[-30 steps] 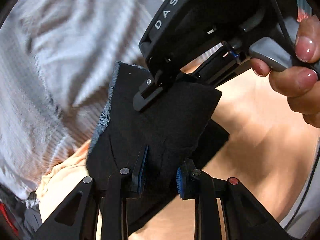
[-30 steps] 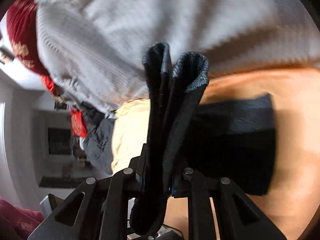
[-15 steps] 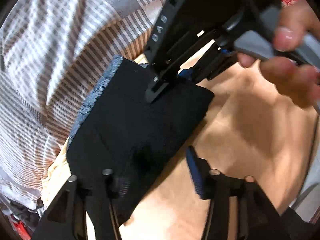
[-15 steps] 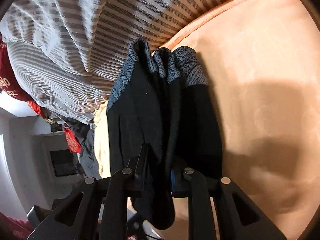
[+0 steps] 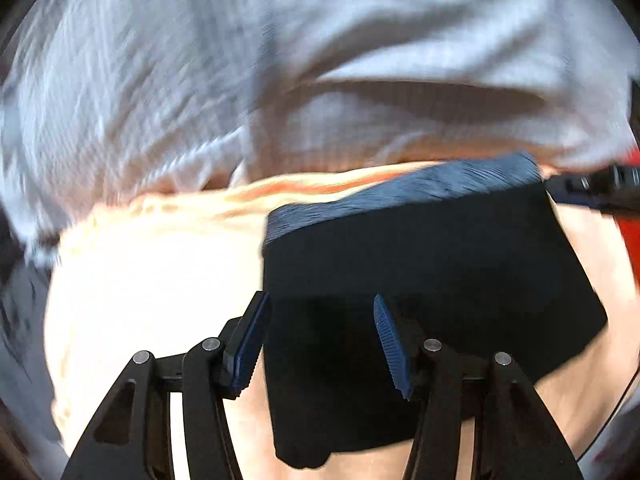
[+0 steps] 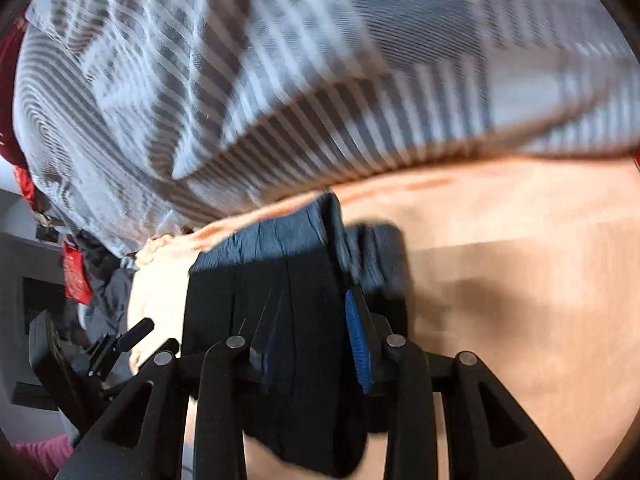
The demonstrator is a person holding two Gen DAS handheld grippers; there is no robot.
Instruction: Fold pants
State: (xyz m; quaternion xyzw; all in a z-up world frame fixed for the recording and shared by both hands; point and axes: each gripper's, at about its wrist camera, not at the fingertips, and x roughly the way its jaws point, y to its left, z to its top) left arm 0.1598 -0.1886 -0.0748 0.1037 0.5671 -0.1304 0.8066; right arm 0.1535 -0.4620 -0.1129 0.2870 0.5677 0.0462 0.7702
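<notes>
Pants (image 5: 432,280) — dark, near-black, folded into a compact block. Ribbed blue-grey waistband (image 5: 400,196) along the far edge. They lie on a peach-orange bed sheet (image 5: 152,288), close under a rumpled grey-and-white striped blanket (image 6: 280,80).

Left gripper (image 5: 318,340): jaws spread wide, blue ridged pads (image 5: 390,344) apart, holding nothing. The near edge of the folded block sits between and below the fingers; contact cannot be judged.

Right gripper (image 6: 312,344): jaws parted. The right blue pad (image 6: 358,344) is clear; the left one is blurred and dark against the fabric. Pants (image 6: 272,320) fill the gap between the fingers — whether cloth is pinched there I cannot tell. A second folded layer bulges past the right finger.

No containers seen.

Both views are motion-blurred. In the right wrist view the left gripper (image 6: 120,340) shows only partly at the lower left, beside dim room clutter and red cloth (image 6: 74,272).
</notes>
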